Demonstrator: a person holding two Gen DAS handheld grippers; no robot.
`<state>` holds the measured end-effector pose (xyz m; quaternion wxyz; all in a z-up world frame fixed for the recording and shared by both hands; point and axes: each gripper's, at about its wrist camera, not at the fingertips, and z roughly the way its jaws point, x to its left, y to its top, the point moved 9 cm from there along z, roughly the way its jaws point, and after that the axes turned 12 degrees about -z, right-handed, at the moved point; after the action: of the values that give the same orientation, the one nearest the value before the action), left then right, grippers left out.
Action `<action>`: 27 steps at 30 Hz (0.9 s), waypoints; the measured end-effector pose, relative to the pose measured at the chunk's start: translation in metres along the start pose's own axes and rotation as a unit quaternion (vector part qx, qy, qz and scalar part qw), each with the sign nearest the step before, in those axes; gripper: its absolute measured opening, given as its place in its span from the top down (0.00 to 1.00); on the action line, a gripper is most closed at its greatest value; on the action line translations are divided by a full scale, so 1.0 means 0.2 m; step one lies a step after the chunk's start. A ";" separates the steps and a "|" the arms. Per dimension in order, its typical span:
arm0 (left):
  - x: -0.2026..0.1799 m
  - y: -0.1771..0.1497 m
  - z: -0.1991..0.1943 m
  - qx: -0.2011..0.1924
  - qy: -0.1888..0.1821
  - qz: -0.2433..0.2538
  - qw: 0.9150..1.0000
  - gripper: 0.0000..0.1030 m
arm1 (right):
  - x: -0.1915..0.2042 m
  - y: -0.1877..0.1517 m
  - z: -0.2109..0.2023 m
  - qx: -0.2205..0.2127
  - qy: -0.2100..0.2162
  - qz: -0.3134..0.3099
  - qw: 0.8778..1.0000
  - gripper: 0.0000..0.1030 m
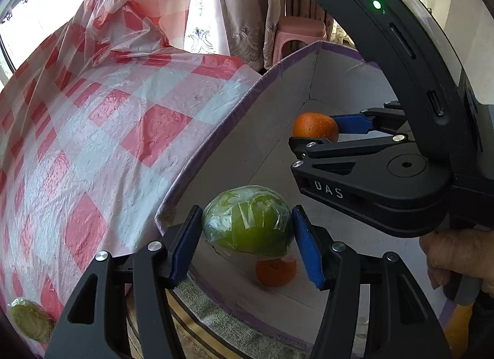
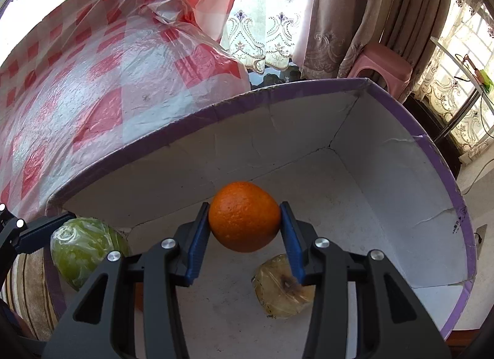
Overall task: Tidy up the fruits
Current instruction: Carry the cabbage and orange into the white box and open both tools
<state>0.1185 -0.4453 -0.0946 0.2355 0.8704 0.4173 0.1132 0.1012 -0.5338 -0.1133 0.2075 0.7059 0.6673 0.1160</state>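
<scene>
Box [image 2: 401, 179] standing right of the covered surface [image 2: 92, 96], touching its edge. Inside, on the box floor: 1 orange [image 1: 275, 272] and 1 wrapped fruit [image 2: 282, 286]. Above them: 1 wrapped green fruit [image 1: 247, 223] left, 1 orange [image 2: 244, 216] right. Stool [image 2: 383, 65] behind the box.

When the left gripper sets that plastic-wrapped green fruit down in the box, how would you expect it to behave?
The green fruit is rounded, so it may roll on the flat box floor. Its glossy, wrinkled wrap looks slippery against the left gripper pads.
</scene>
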 end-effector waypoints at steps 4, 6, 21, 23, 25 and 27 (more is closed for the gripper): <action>-0.02 0.00 0.06 0.004 0.029 0.025 0.999 0.45 | -0.03 -0.01 0.08 0.020 -0.001 -0.003 1.000 0.56; -0.03 0.01 0.08 0.007 0.037 0.034 0.999 0.44 | -0.03 -0.01 0.12 0.031 -0.002 -0.003 1.000 0.56; -0.03 0.01 0.21 0.005 0.091 0.075 0.993 0.41 | -0.02 -0.07 0.26 0.065 -0.026 -0.007 0.998 0.39; -0.03 0.00 0.20 0.003 0.085 0.072 0.994 0.39 | -0.03 -0.07 0.26 0.062 -0.027 -0.009 0.998 0.35; -0.04 0.00 0.19 0.000 0.082 0.071 0.994 0.37 | -0.03 -0.06 0.24 0.056 -0.028 -0.006 0.998 0.26; -0.03 0.00 0.18 -0.001 0.076 0.069 0.995 0.37 | -0.04 -0.05 0.22 0.049 -0.029 -0.002 0.998 0.22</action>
<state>0.1294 -0.4623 -0.1260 0.1959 0.8855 0.3731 0.1955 0.1105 -0.5480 -0.1567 0.1920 0.7167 0.6675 0.0626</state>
